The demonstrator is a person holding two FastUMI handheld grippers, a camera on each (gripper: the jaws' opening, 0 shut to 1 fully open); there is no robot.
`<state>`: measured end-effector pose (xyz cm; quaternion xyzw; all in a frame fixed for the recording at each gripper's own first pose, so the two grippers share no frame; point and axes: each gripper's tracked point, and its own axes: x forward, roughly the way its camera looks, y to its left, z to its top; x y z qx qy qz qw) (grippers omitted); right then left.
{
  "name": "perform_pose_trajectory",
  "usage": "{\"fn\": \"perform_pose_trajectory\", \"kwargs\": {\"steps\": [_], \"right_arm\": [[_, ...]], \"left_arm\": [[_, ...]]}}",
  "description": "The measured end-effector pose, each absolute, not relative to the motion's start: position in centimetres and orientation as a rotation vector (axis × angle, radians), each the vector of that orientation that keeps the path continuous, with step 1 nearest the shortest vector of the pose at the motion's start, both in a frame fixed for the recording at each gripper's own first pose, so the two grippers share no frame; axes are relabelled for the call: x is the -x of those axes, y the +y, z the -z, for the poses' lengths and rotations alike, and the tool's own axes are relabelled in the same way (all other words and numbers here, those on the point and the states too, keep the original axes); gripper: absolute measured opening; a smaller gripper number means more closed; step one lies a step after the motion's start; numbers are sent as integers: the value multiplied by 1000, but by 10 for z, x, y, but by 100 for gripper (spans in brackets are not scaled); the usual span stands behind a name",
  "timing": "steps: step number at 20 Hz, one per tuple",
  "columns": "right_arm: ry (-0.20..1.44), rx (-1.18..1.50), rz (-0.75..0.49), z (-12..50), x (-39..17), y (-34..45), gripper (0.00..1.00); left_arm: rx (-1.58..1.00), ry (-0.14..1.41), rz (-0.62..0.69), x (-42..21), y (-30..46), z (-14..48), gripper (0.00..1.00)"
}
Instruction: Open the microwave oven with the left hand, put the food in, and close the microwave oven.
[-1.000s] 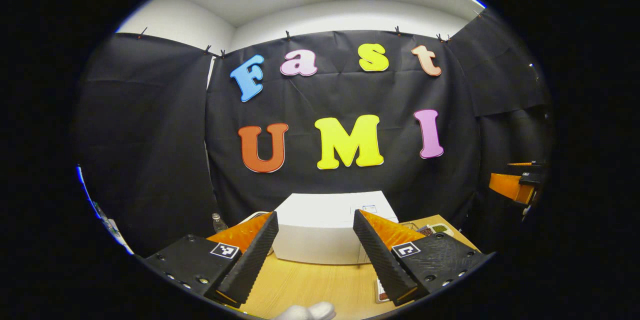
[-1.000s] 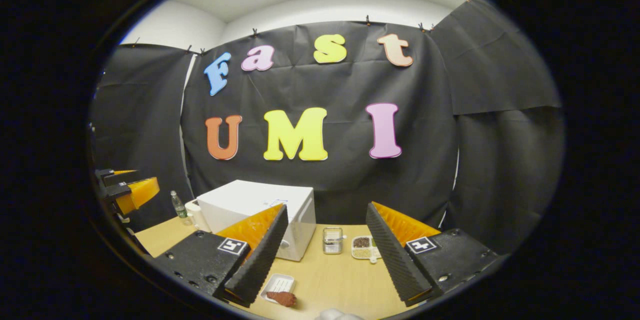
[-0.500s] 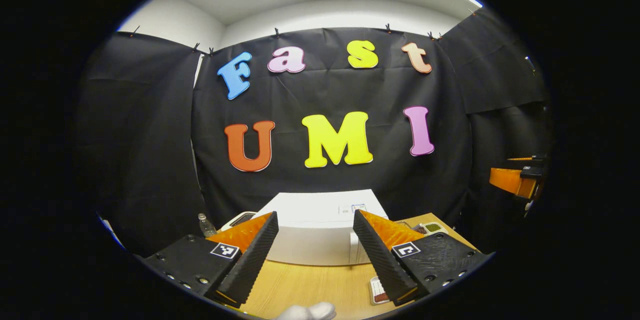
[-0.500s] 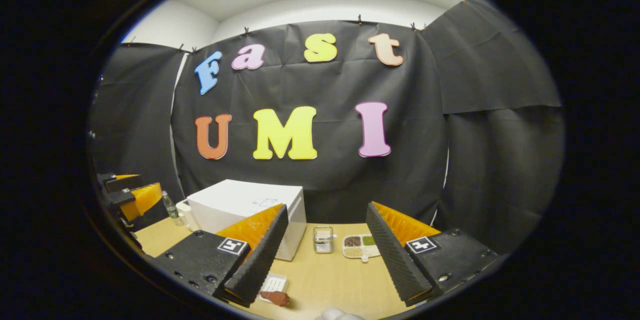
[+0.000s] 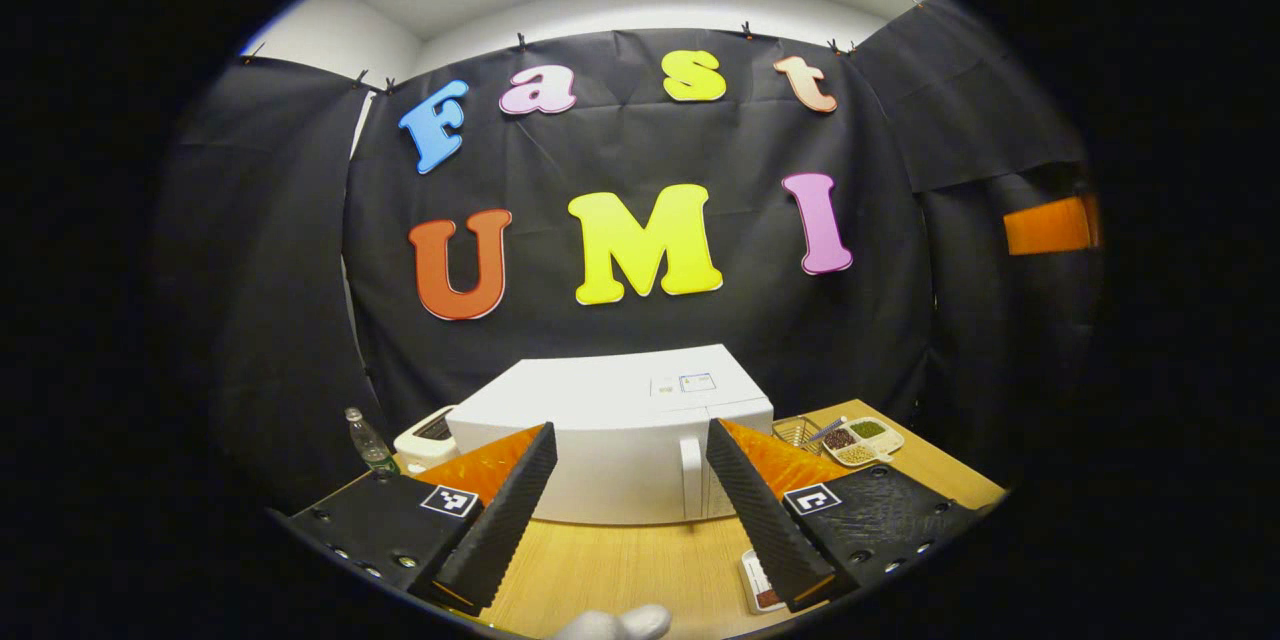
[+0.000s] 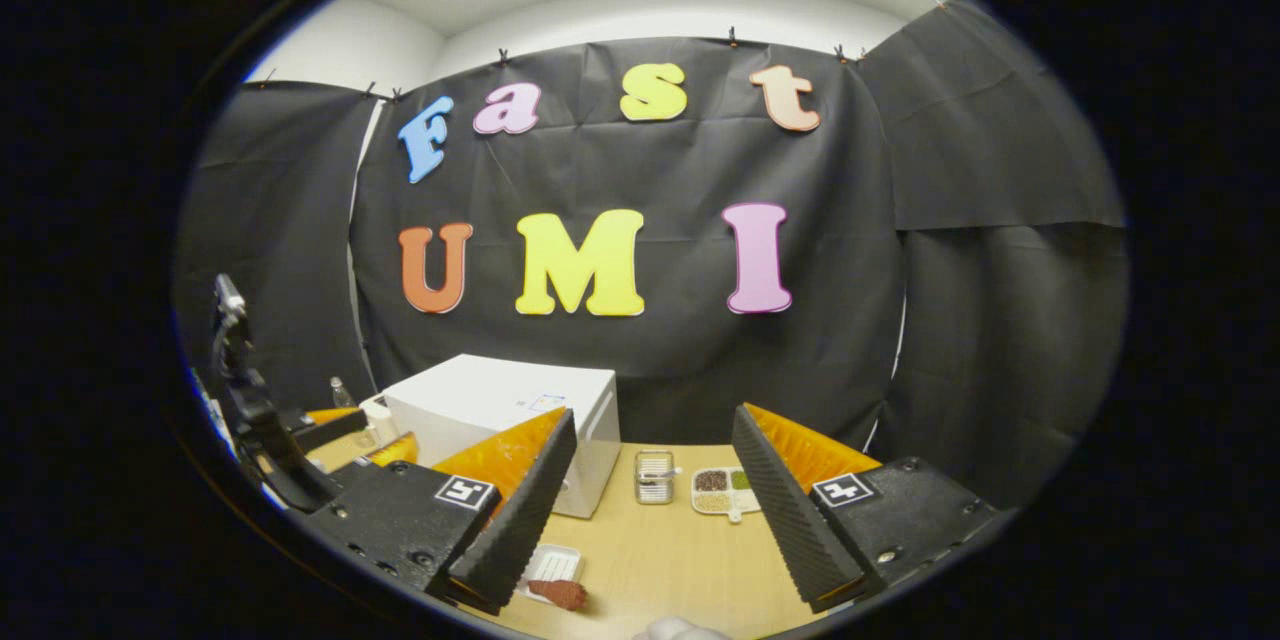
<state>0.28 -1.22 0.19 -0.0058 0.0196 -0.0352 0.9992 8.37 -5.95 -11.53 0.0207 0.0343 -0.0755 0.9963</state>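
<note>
A white microwave (image 5: pixel 610 420) stands on the wooden table (image 5: pixel 620 570), door closed, its vertical handle (image 5: pixel 690 475) toward the right of the front. My left gripper (image 5: pixel 630 435) is open, held in the air short of the microwave, nothing between its fingers. Brown food (image 6: pixel 560 594) lies beside a small white tray (image 6: pixel 555 562) on the table in front of the microwave (image 6: pixel 500 405); that tray (image 5: pixel 755 582) peeks out by the left gripper's right finger. My right gripper (image 6: pixel 655 420) is open and empty above the table. The left gripper (image 6: pixel 290 445) shows at the far left of the right gripper view.
A divided dish of grains (image 6: pixel 725 492) and a small clear jar (image 6: pixel 653 477) sit right of the microwave. A plastic bottle (image 5: pixel 365 440) and a white appliance (image 5: pixel 425 432) stand on its left. Black cloth walls close the back and sides.
The left gripper has moved so the microwave's front and handle now show. In the right gripper view, the left gripper sits lower and nearer. Both grippers stay open.
</note>
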Motion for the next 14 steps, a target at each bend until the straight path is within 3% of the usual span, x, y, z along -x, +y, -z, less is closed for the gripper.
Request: {"fn": "perform_pose_trajectory", "kwargs": {"steps": [1, 2, 11, 12, 13, 14], "right_arm": [[43, 13, 78, -2, -2, -13, 100], [53, 14, 84, 0, -2, -14, 92], [155, 46, 114, 21, -5, -9, 92], [164, 49, 114, 22, -6, -8, 100], [166, 52, 113, 23, -7, -7, 100], [164, 55, 112, 21, -8, -6, 92]], "left_arm": [[-31, 80, 159, -92, -66, 128, 95], [-14, 94, 167, -101, -73, 143, 95], [-7, 175, 173, -191, -110, 227, 95], [-9, 184, 180, -195, -114, 233, 95], [-9, 189, 186, -199, -118, 238, 95], [-8, 199, 192, -202, -120, 243, 95]]}}
